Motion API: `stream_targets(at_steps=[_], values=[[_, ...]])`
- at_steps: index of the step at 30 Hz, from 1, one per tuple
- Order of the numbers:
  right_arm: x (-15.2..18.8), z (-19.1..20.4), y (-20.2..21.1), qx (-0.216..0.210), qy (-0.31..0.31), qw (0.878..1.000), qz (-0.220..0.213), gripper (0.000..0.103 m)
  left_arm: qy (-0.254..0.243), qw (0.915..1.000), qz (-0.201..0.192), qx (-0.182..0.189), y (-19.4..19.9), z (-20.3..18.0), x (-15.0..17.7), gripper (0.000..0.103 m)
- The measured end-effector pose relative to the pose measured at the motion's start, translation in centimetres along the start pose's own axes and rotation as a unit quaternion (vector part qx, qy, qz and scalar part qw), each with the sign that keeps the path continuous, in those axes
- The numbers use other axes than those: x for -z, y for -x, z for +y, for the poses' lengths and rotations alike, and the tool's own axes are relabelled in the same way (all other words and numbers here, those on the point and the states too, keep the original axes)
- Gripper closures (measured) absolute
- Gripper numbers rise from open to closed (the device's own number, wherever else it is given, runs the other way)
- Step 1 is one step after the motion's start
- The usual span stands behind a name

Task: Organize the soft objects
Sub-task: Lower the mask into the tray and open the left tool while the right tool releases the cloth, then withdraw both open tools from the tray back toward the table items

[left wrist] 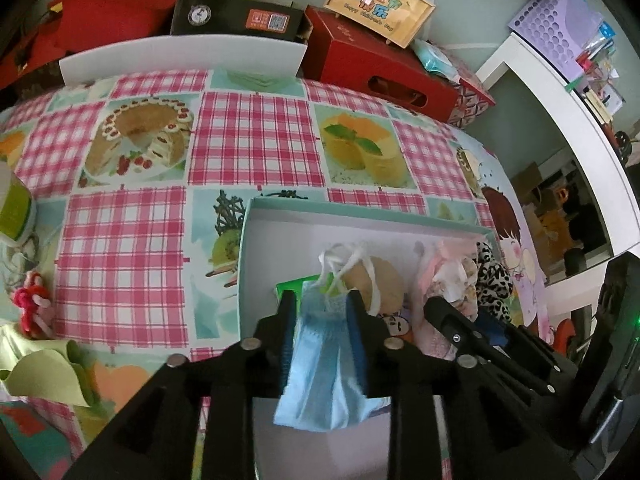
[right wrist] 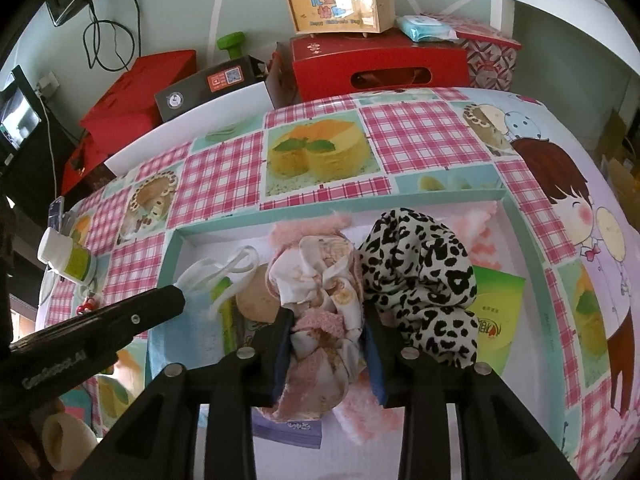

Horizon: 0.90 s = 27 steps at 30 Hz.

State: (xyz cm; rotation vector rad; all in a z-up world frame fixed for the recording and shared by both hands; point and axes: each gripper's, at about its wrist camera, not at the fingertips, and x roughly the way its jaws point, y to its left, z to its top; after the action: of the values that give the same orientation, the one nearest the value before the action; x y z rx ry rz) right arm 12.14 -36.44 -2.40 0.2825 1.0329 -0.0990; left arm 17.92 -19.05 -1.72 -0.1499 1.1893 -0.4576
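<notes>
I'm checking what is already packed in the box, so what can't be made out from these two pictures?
- Left wrist view: the blue face mask between the left tool fingers hides the box floor below.
- Right wrist view: the pink-and-white cloth bundle in the right tool covers what lies beneath.
- The tan round thing is half hidden; unidentifiable.
- The green packet print is too small.
- The box's near edge is cut off by both tools.
</notes>
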Motion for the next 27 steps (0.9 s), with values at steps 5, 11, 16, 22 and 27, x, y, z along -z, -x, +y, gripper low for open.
stream_targets(at_steps=[5,11,16,22,27], values=[[0.0,0.3,0.3,0.003,0.006,1.000,-0.006,0.058,-0.004,0.9999,-0.009,-0.006,1.0,-0.2,0.0,0.064],[0.1,0.7,0.7,0.006,0.011,1.000,-0.013,0.054,0.004,0.9996,-0.014,-0.025,1.7,0.5,-0.1,0.060],[0.0,1.1,1.2,0.004,0.014,1.000,-0.019,0.049,0.022,0.9987,-0.013,-0.045,1.6,1.5,-0.2,0.035],[0.0,1.7,1.3,0.012,0.025,0.999,-0.021,0.046,0.033,0.9978,-0.007,-0.057,1.3,2.4,-0.1,0.034],[-0.1,1.7,1.4,0.024,0.026,0.999,-0.025,0.036,0.040,0.9974,-0.004,-0.061,1.1,2.8,-0.1,0.029]])
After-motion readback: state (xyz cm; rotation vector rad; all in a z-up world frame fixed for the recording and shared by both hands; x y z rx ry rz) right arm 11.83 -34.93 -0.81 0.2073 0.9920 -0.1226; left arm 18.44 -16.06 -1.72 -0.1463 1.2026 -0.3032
